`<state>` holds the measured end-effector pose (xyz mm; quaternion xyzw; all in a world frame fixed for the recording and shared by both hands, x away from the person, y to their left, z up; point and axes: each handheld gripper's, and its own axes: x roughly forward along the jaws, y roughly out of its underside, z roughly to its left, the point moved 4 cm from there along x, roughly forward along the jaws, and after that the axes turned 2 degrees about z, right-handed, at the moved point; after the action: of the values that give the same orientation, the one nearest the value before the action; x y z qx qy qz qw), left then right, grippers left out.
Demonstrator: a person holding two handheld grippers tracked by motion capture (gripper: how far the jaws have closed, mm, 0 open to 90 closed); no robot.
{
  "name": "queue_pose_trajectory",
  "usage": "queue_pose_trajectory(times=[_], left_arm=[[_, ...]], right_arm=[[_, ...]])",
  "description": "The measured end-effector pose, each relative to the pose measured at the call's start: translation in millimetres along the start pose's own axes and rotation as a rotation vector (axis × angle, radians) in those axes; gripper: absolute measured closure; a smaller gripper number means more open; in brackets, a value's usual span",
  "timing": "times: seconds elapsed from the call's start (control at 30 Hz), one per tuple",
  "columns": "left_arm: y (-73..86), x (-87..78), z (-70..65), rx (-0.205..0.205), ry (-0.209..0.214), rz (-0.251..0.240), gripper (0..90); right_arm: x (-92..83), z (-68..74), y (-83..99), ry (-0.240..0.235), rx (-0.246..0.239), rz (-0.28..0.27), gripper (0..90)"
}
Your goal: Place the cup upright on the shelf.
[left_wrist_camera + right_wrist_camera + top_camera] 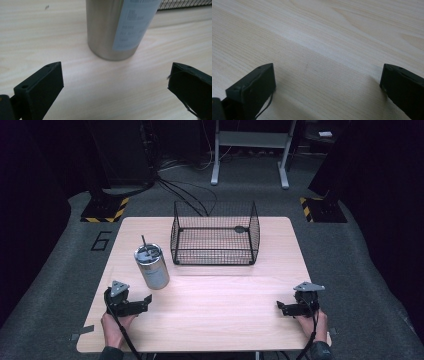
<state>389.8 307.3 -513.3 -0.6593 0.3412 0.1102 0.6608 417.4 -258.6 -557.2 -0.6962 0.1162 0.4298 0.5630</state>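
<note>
The steel tumbler (151, 266) is standing upright near the table's (210, 320) left edge, just ahead of the left gripper (146, 301), jaws spread and empty; a careless, off-centre approach risks tipping it. The right gripper (281, 307) is resting spread near the right corner.

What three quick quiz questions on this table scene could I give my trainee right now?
1. True or false: the steel tumbler with a straw stands inside the black wire basket.
2. Which hand-held gripper is nearer the tumbler: A left, B right?
3. Fill in: the jaws of both hand-held grippers are ____.

Key: 1 false, it stands on the light wooden table beside the basket; 2 A; 3 open.
</note>
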Motion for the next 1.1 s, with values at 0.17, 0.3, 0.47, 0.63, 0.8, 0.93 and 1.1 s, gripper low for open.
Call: queue_pose_trajectory(times=[0.17, 0.3, 0.47, 0.63, 0.8, 0.93, 1.1], left_arm=[[-17.6, -2.0, -2.7, 0.012, 0.010, -0.037, 0.0], [-38.6, -0.6, -9.0, 0.022, 0.021, -0.080, 0.0], [-52.8, 0.2, -11.5, 0.029, 0.015, -0.104, 0.0], [-60.6, 3.8, -9.4, 0.031, -0.020, -0.108, 0.0], [-66.5, 8.6, -7.7, 0.013, -0.013, -0.127, 0.0], [-70.6, 10.8, -9.2, 0.011, 0.002, -0.133, 0.0], [-81.5, 16.8, -13.0, 0.013, 0.017, -0.158, 0.0]], right_arm=[[-0.2, 0.0, 0.2, 0.001, 0.003, 0.002, 0.0], [0.1, -0.2, 0.1, 0.004, 0.006, -0.006, 0.0], [0.1, -0.2, 0.1, 0.004, 0.005, -0.007, 0.0], [0.2, -0.3, 0.1, 0.008, 0.010, -0.007, 0.0], [0.2, -0.4, 0.0, 0.009, 0.011, -0.007, 0.0], [0.3, -1.0, 0.0, 0.011, 0.008, -0.008, 0.0], [0.3, -1.3, -0.1, 0.012, 0.007, -0.009, 0.0]])
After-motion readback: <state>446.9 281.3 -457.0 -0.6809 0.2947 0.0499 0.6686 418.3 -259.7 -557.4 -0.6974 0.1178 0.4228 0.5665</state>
